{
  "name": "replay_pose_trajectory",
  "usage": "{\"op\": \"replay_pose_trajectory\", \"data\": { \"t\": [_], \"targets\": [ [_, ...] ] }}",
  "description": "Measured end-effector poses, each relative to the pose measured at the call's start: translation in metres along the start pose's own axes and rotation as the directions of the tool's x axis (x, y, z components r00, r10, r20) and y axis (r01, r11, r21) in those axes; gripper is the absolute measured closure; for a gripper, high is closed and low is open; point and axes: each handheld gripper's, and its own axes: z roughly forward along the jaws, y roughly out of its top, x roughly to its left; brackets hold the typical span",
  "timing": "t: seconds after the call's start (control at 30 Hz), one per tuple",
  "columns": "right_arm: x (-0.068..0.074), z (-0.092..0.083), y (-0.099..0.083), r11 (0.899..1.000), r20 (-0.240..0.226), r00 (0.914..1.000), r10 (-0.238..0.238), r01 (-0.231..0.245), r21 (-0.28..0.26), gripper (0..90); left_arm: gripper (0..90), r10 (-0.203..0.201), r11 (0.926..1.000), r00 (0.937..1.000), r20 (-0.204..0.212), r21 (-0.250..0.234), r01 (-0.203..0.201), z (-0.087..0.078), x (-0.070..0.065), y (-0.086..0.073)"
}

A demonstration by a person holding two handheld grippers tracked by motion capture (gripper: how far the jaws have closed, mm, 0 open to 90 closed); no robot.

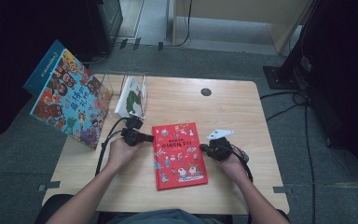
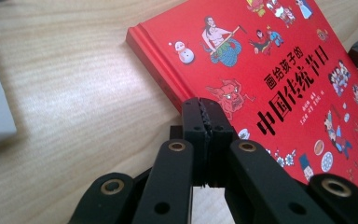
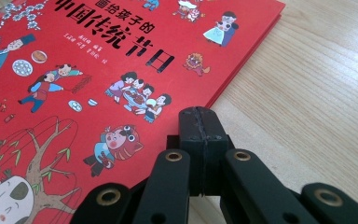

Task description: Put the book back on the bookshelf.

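A red picture book (image 1: 179, 155) lies flat and closed on the wooden table (image 1: 242, 112), front cover up, roughly in the middle of the near half. Its cover carries black Chinese lettering and many small cartoon figures.

The left gripper (image 1: 145, 137) sits at the book's left edge, near the upper corner by the spine. In the left gripper view its jaws are clenched together with nothing between them, and their tips (image 2: 207, 116) stand right at the spine edge of the book (image 2: 279, 70) — whether they touch it I cannot tell.

The right gripper (image 1: 204, 148) rests at the book's right edge, about halfway down. In the right gripper view its jaws are likewise pressed shut on nothing, with the tips (image 3: 202, 125) just over the page-side edge of the book (image 3: 98, 70), bare wood to their right.

Both hands lie on the table on either side of the book, forearms coming in from the near edge.

Farther back on the left, a large colourful book (image 1: 67, 95) stands tilted at the table's corner — beside it a clear holder (image 1: 121, 84) with a white and green book (image 1: 133, 98) leaning in it. A small round dark hole (image 1: 206, 92) sits near the far edge.
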Motion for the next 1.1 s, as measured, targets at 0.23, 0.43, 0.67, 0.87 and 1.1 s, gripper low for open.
{"op": "replay_pose_trajectory", "data": {
  "t": [0.23, 0.43, 0.67, 0.87, 1.1],
  "targets": [
    [0.0, 0.0, 0.0, 0.999, 0.005, 0.9991, -0.041, 0.041, -0.005, 90.0, 89.8, -0.005, 1.0, 0.9999, 0.015, -0.005, 0.005, 0.001, 0.004, 0.002],
    [0.002, -0.002, 0.0, 0.999, 0.012, 0.9989, -0.045, 0.046, -0.017, 87.0, 89.6, 0.005, 0.9999, 0.9999, 0.012, -0.014, -0.005, -0.008, -0.003, -0.005],
    [0.004, -0.004, 0.001, 0.999, 0.016, 0.999, -0.041, 0.042, -0.032, 83.5, 88.5, 0.001, 0.9999, 1.0, 0.008, 0.015, -0.001, -0.008, -0.01, -0.02],
    [0.001, -0.005, 0.0, 0.999, 0.003, 0.9999, -0.01, 0.01, -0.039, 81.6, 89.0, 0.001, 1.0, 0.9999, 0.011, 0.009, -0.001, -0.003, -0.013, -0.021],
    [-0.007, -0.007, -0.002, 0.996, -0.018, 0.9978, 0.064, -0.065, -0.056, 74.0, 87.8, -0.016, 0.9999, 0.9998, 0.015, -0.002, 0.016, 0.002, -0.009, -0.015]
  ]
}}
